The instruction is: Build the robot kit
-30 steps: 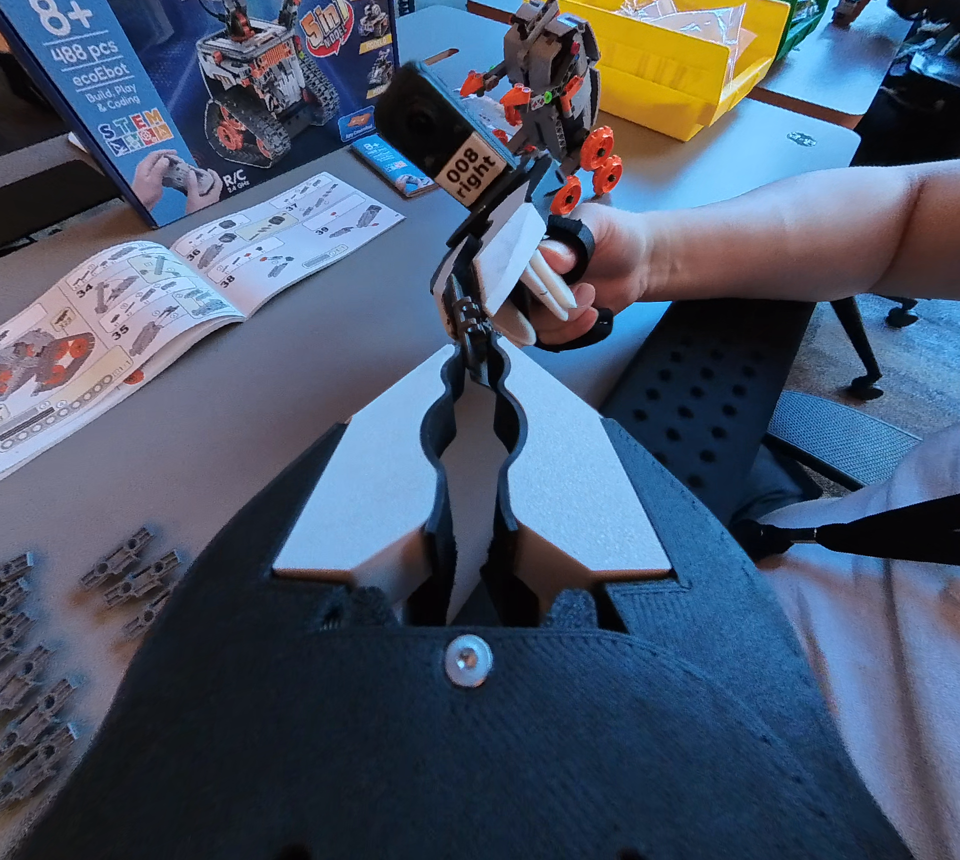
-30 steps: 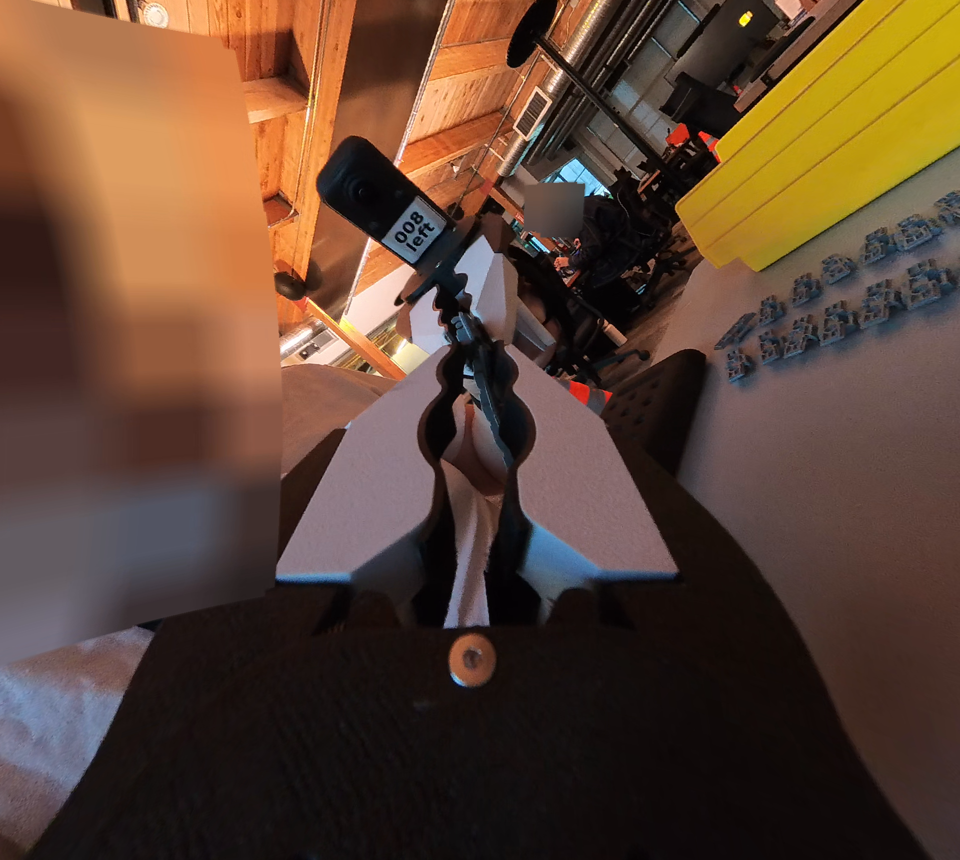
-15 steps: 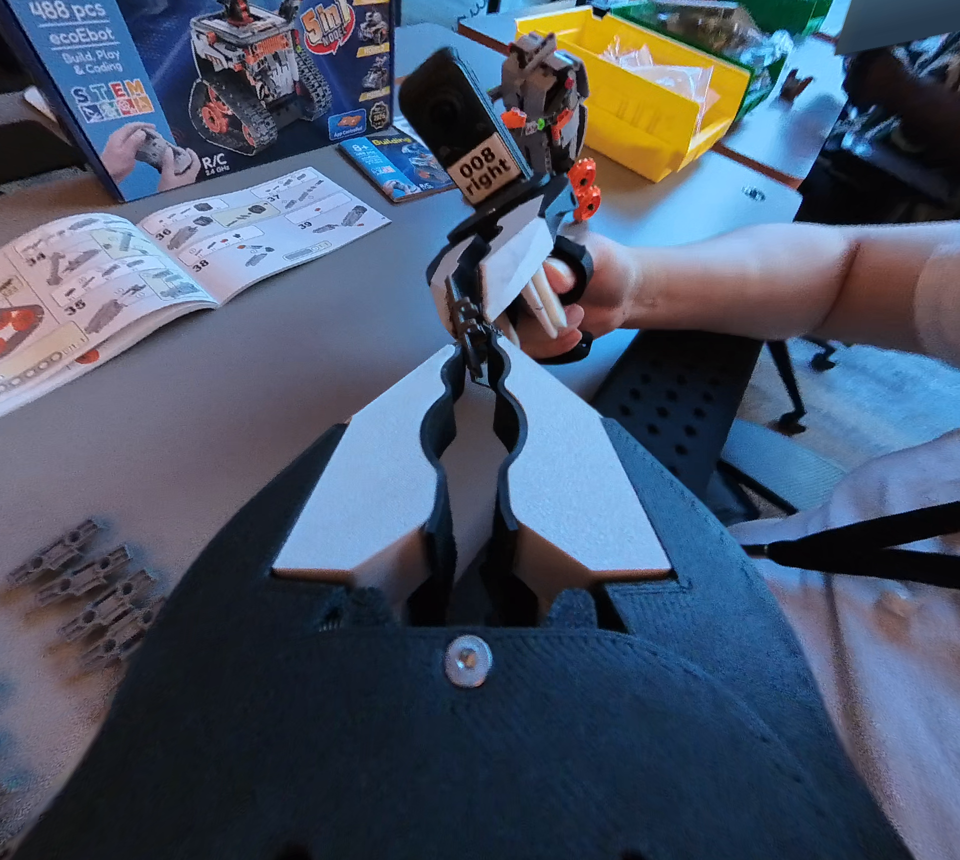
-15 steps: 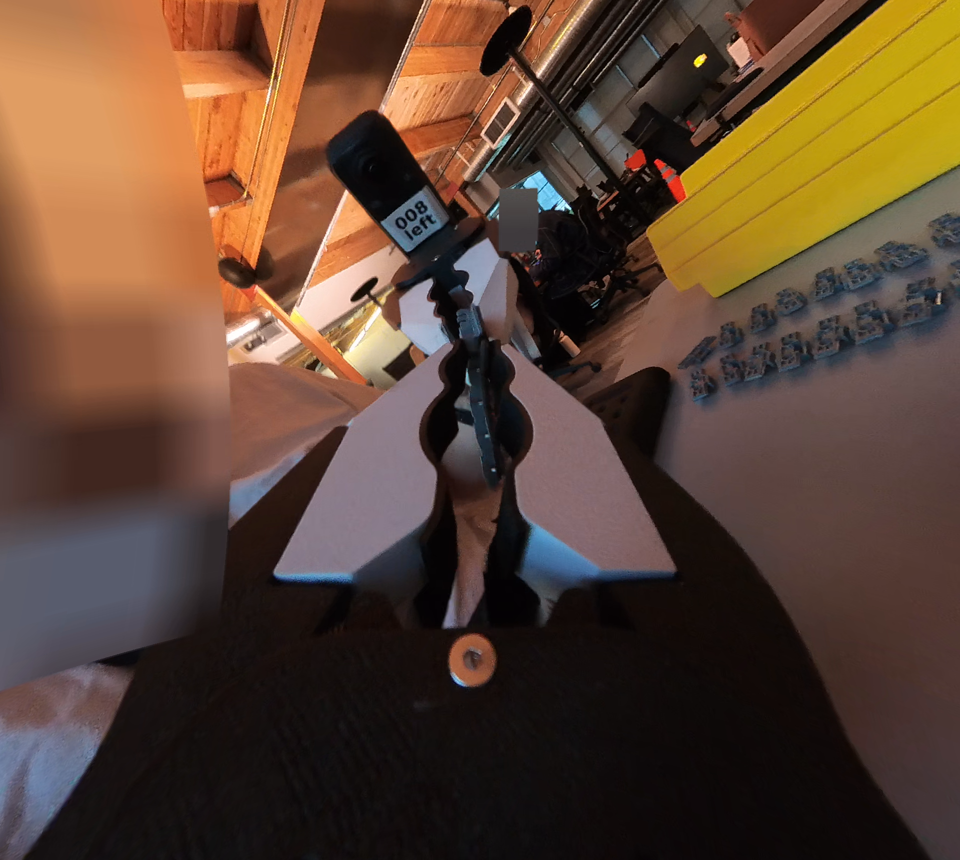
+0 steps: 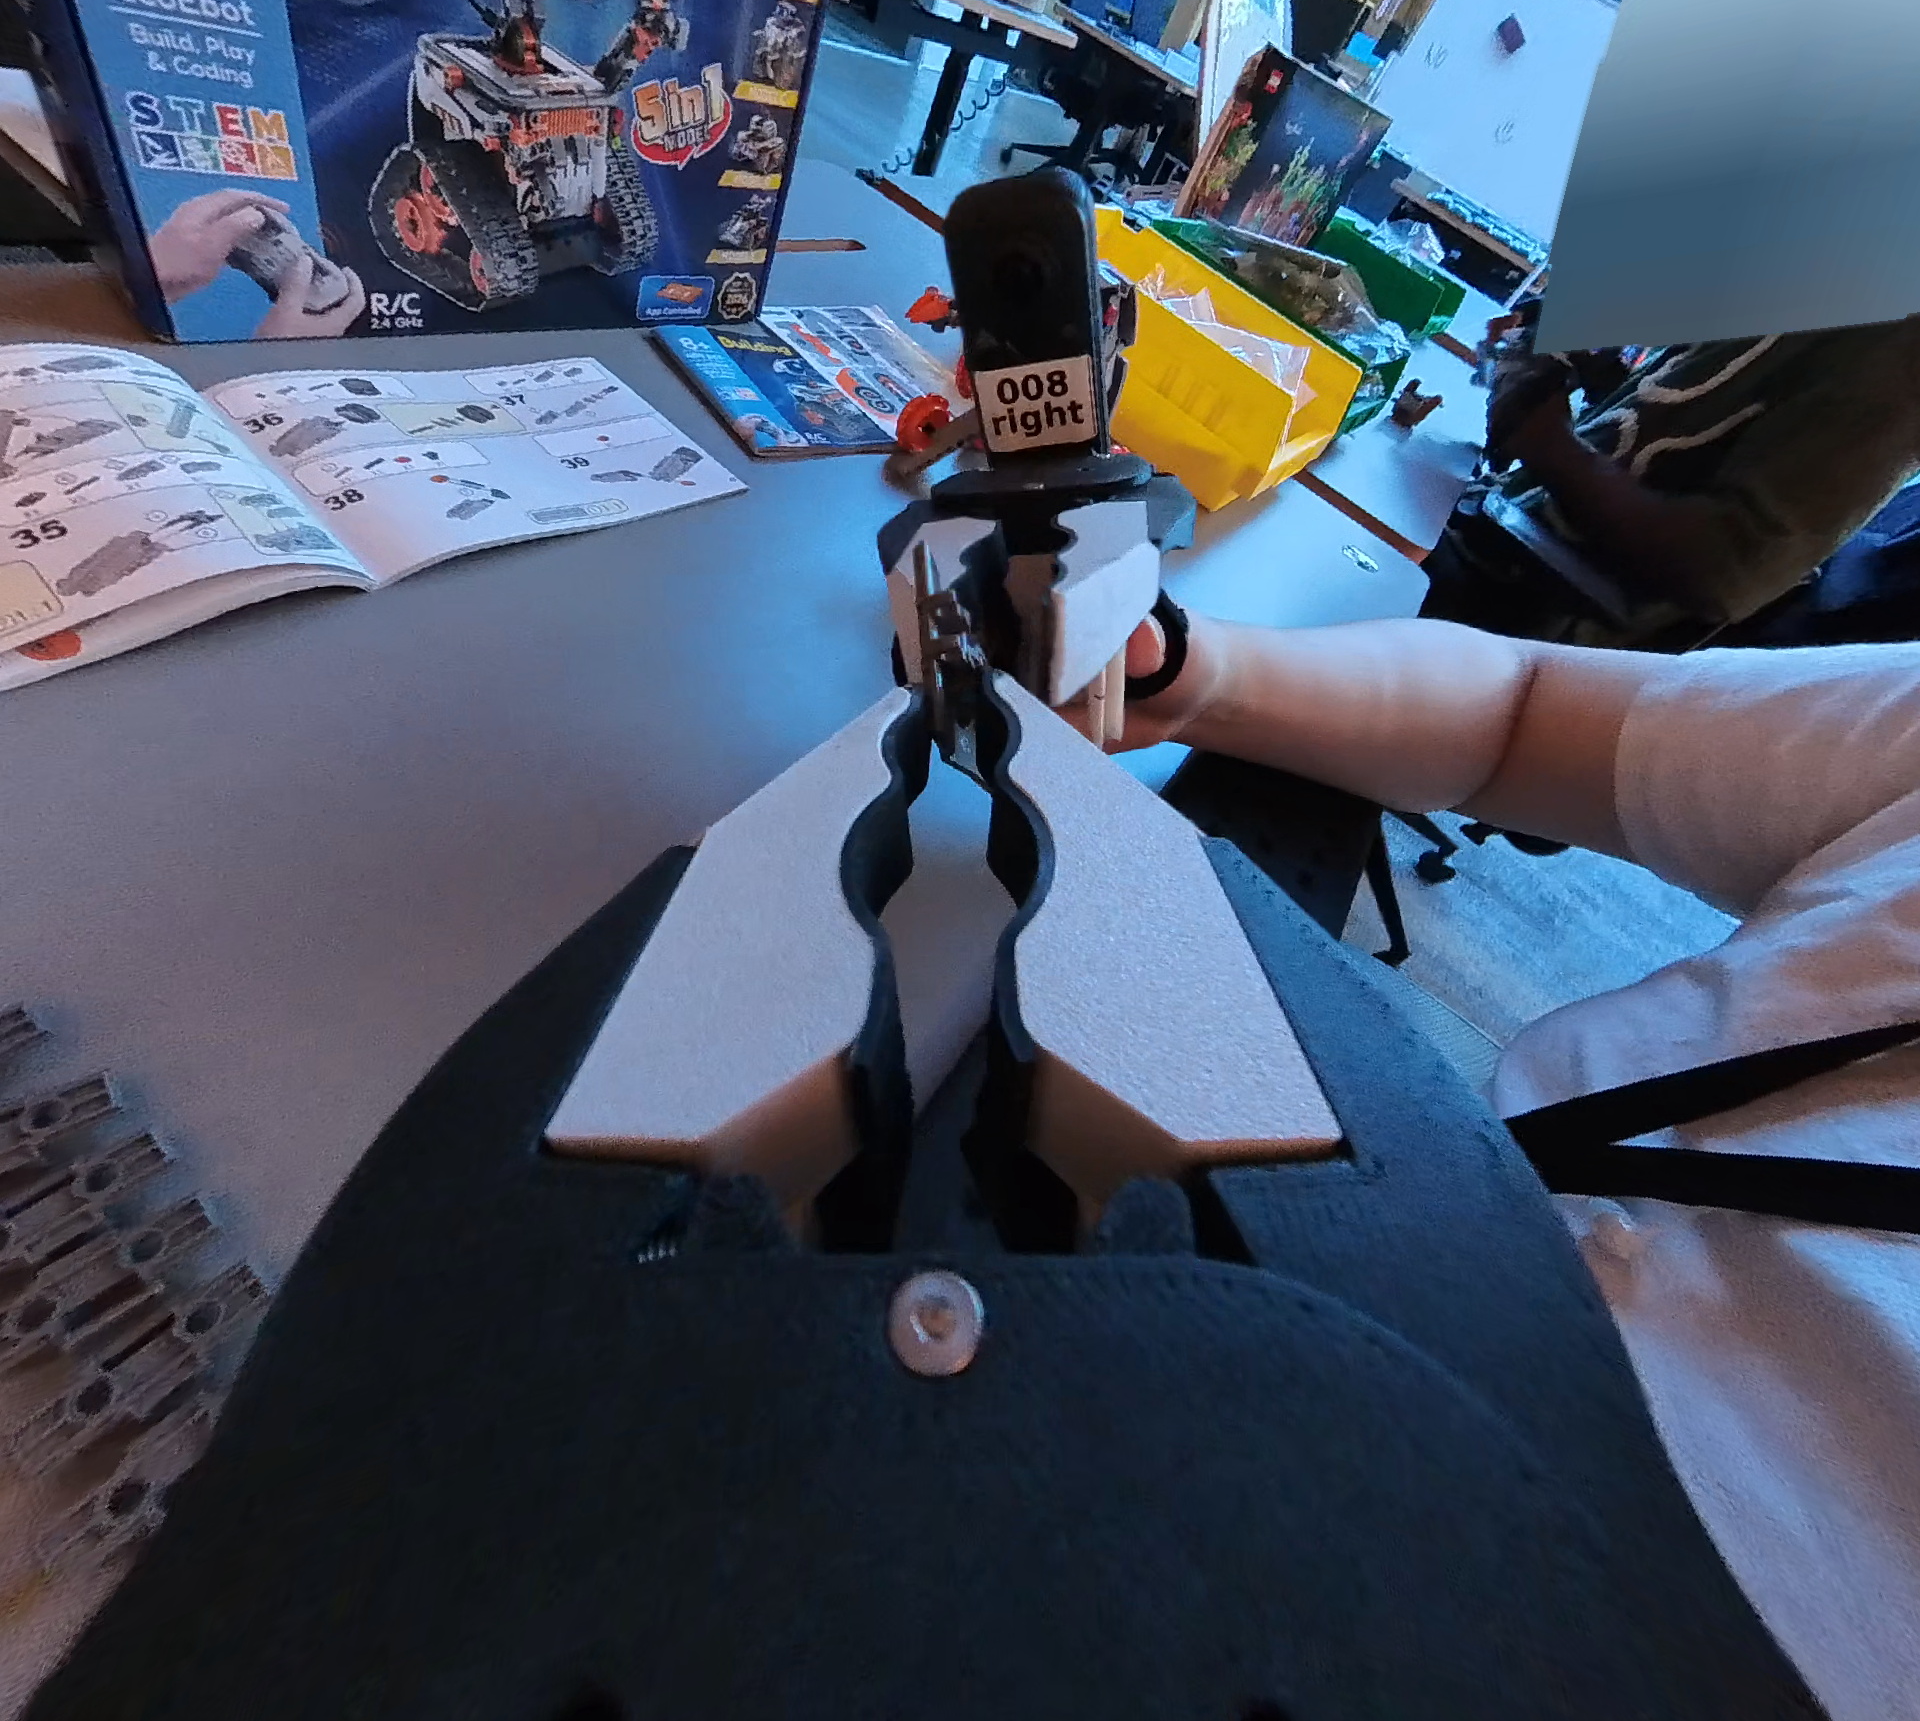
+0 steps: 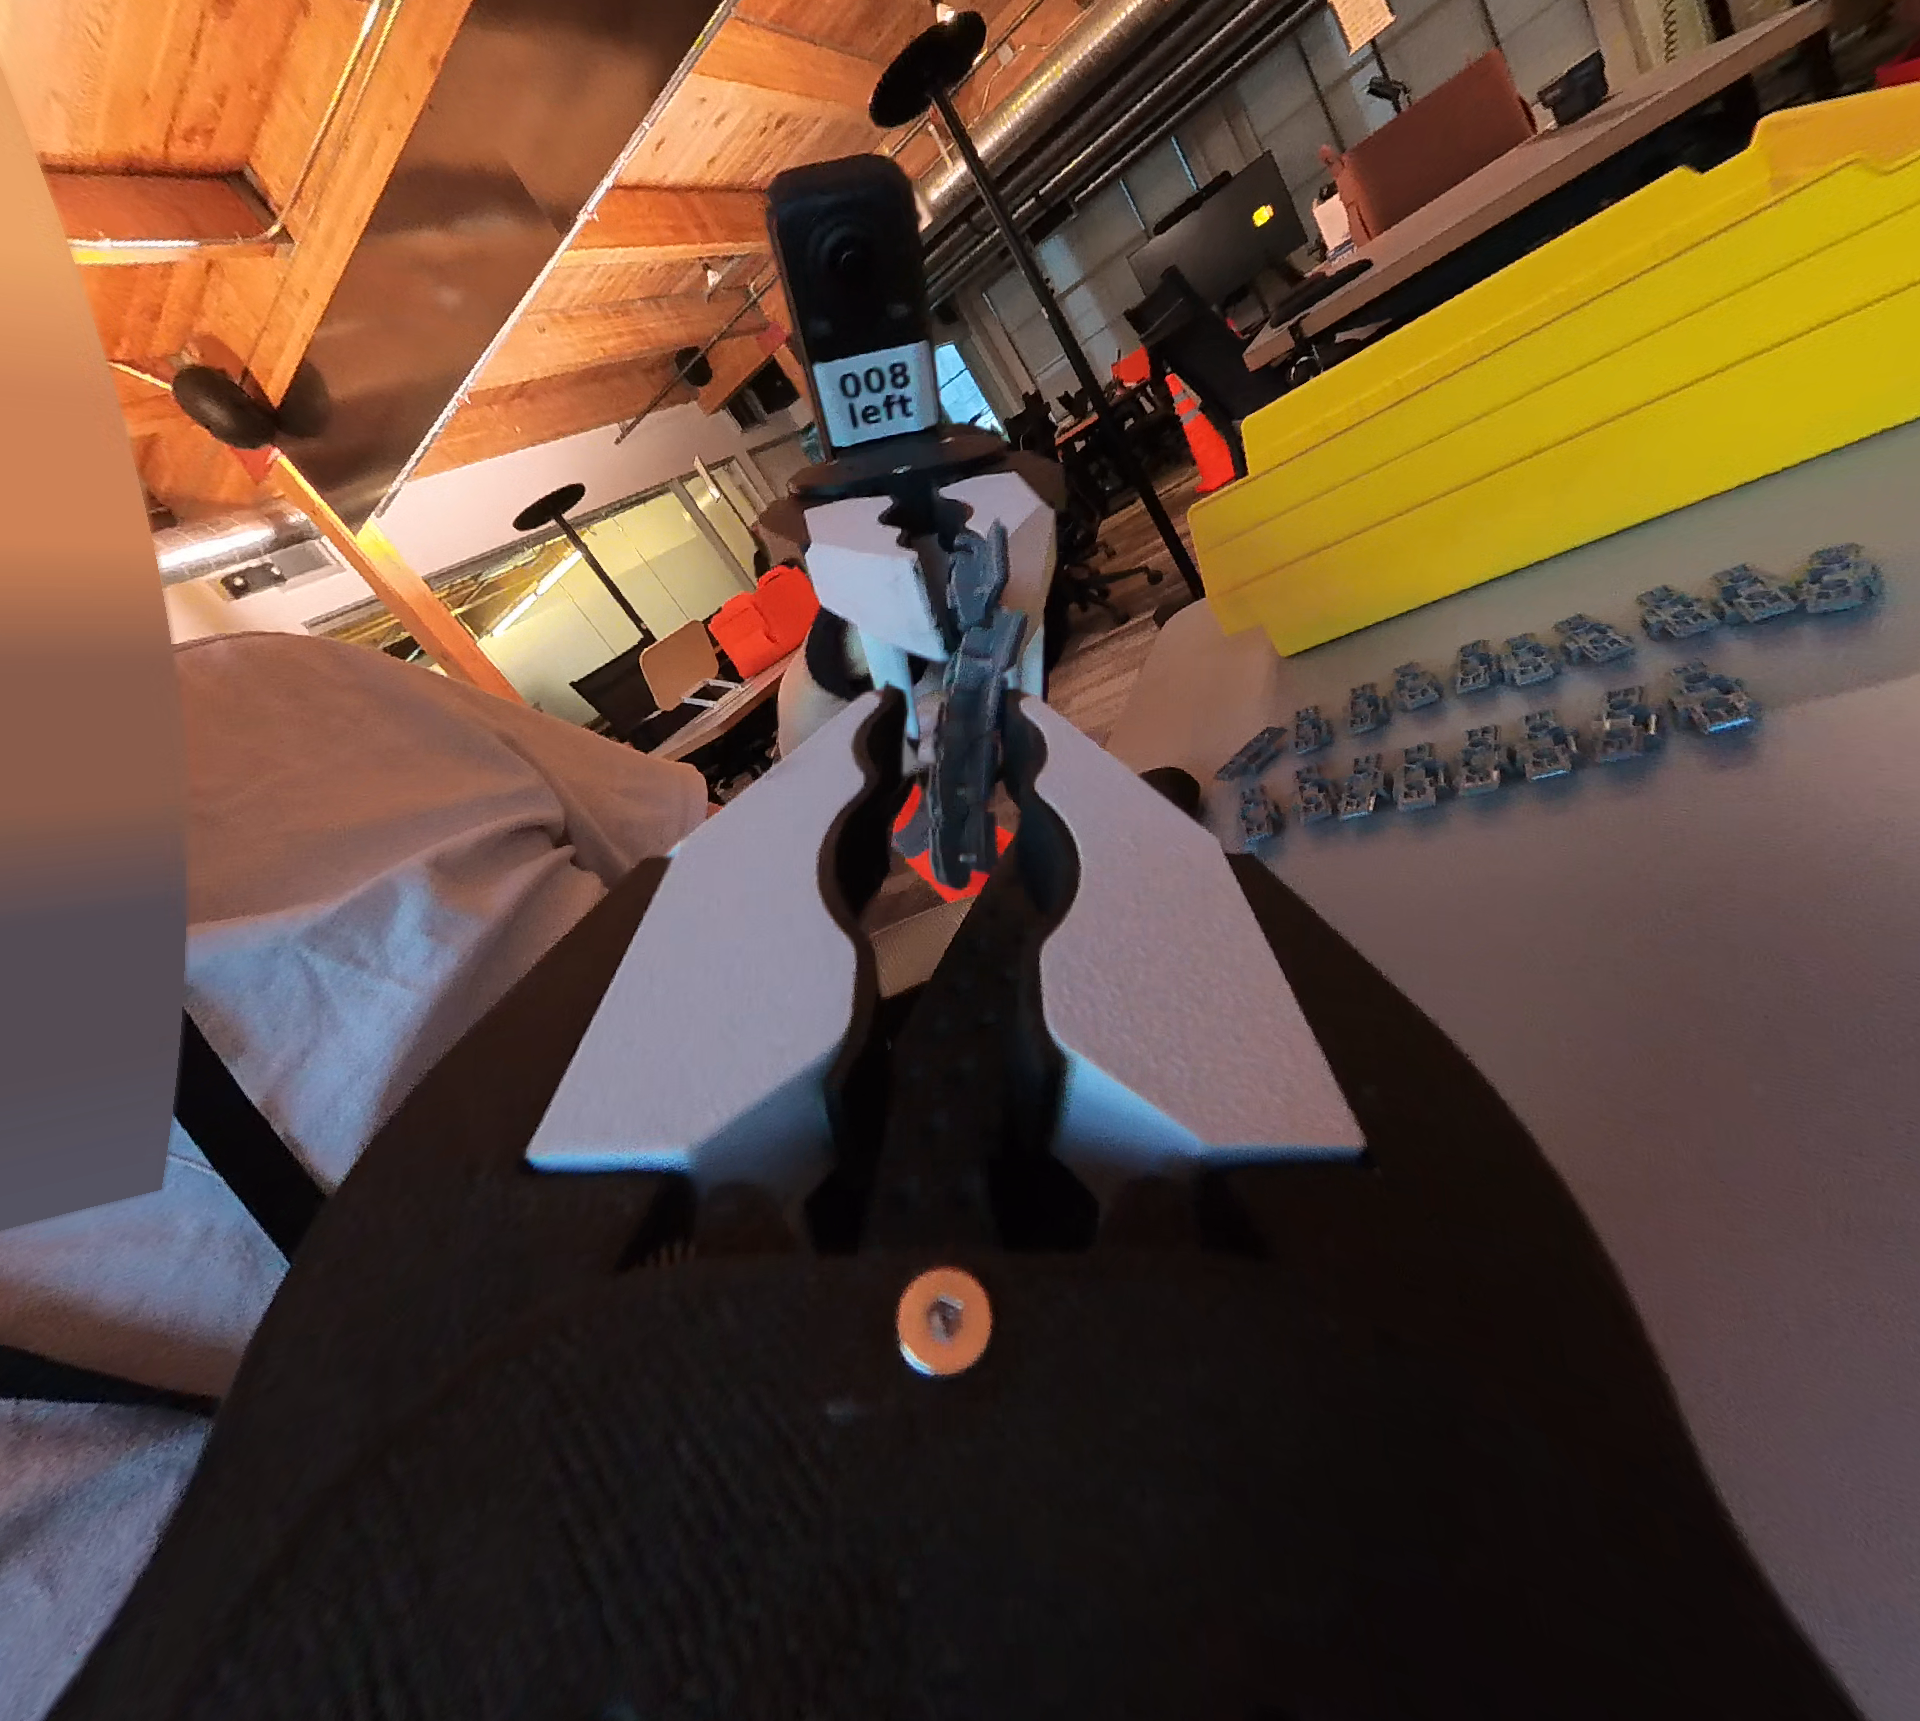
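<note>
Between the two tools, held up off the grey tabletop (image 5: 436,798), hangs a short chain of small dark-grey plastic track links (image 5: 948,669), and both grippers pinch it.

From the left wrist view, the left gripper (image 5: 951,715) has its white wedge-shaped fingers nearly together, tips clamped on the near end of the chain. Straight ahead and facing it, the right gripper (image 5: 961,622) grips the far end, carried by a hand (image 5: 1164,679) coming in from the right. Holding the piece from both ends probably steadies it in the air so that the links can be lined up. Beyond the tips to the left lies an open white instruction booklet (image 5: 343,466), and behind it stands a tall blue cardboard toy-robot box (image 5: 436,61); both bear print, as does the white sticker on the right tool's black camera. Beyond to the right sits a yellow plastic bin (image 5: 1236,404). More loose grey links (image 5: 73,1235) lie close to the left, blurred.

From the right wrist view, the right gripper (image 6: 951,741) is likewise closed on the grey chain (image 6: 971,736), which runs forward into the left gripper (image 6: 961,591) directly ahead. Its camera also carries a white printed sticker. To the right, two neat rows of loose grey links (image 6: 1507,715) wait on the table (image 6: 1558,1048), apparently sorted for easy reach, with a yellow bin wall (image 6: 1558,424) behind them.
</note>
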